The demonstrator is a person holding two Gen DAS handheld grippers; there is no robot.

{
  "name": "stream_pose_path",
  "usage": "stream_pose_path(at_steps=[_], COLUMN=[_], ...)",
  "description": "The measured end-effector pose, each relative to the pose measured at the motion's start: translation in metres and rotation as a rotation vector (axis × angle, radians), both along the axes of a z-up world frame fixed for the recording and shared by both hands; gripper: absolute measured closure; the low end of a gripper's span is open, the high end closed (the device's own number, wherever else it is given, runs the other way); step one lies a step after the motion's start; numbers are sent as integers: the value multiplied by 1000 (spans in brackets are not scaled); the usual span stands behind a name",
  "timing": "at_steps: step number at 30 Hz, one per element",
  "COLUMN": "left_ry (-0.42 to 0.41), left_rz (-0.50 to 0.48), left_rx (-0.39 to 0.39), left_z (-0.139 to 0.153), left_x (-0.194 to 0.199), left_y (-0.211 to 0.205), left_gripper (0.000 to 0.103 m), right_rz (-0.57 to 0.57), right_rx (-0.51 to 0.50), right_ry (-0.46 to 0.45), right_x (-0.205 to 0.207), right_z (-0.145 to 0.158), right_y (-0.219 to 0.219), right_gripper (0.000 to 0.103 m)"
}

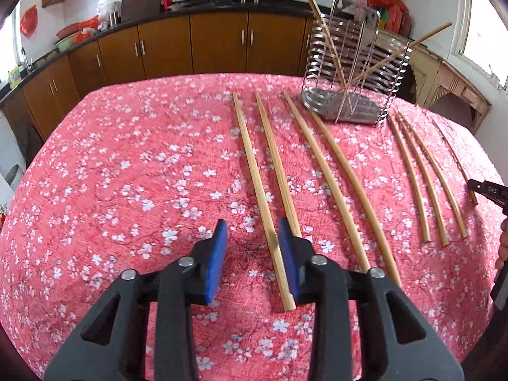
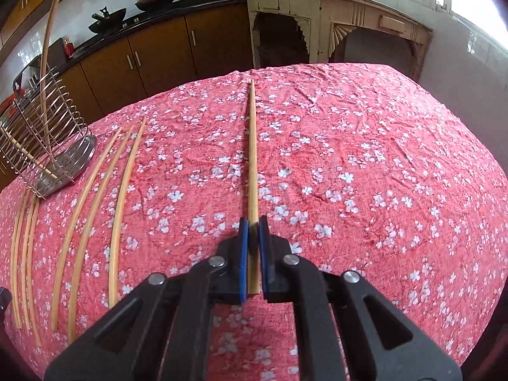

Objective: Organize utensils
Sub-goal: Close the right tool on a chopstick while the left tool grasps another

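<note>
Several wooden chopsticks lie in a row on the pink floral tablecloth (image 1: 127, 174). My left gripper (image 1: 253, 231) is open, and the leftmost chopstick (image 1: 258, 187) runs between its blue pads (image 1: 217, 250). A wire metal utensil holder (image 1: 352, 63) stands at the far right with two chopsticks leaning in it. In the right wrist view my right gripper (image 2: 253, 227) is shut on the thick end of a chopstick (image 2: 252, 158) that points away along the cloth. The holder (image 2: 47, 136) shows at the far left there. The right gripper's tip (image 1: 485, 189) shows at the right edge of the left wrist view.
Three chopsticks (image 2: 92, 206) lie left of the right gripper, with more (image 2: 23, 254) beyond them. Brown kitchen cabinets (image 1: 190, 41) with a dark counter stand behind the table. A cream-coloured old cabinet (image 2: 333, 25) stands beyond the far table edge.
</note>
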State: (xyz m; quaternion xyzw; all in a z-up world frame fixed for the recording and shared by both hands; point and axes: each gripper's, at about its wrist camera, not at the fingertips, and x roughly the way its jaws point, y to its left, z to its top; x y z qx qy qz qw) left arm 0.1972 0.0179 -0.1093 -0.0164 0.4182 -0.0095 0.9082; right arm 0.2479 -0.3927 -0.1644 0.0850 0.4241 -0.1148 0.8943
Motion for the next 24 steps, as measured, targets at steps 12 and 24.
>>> stream_pose_path(at_steps=[12,24], left_ry=[23,5], left_rz=[29,34], left_rx=[108,-18], left_z=[-1,2], left_x=[42,60], left_y=[5,43], left_gripper=[95,95], right_rz=[5,-14], right_rx=[-20,-8], right_ry=[-2,-13], right_x=[14,20], right_z=[2,2], right_y=[1,-13], right_gripper=[95,95])
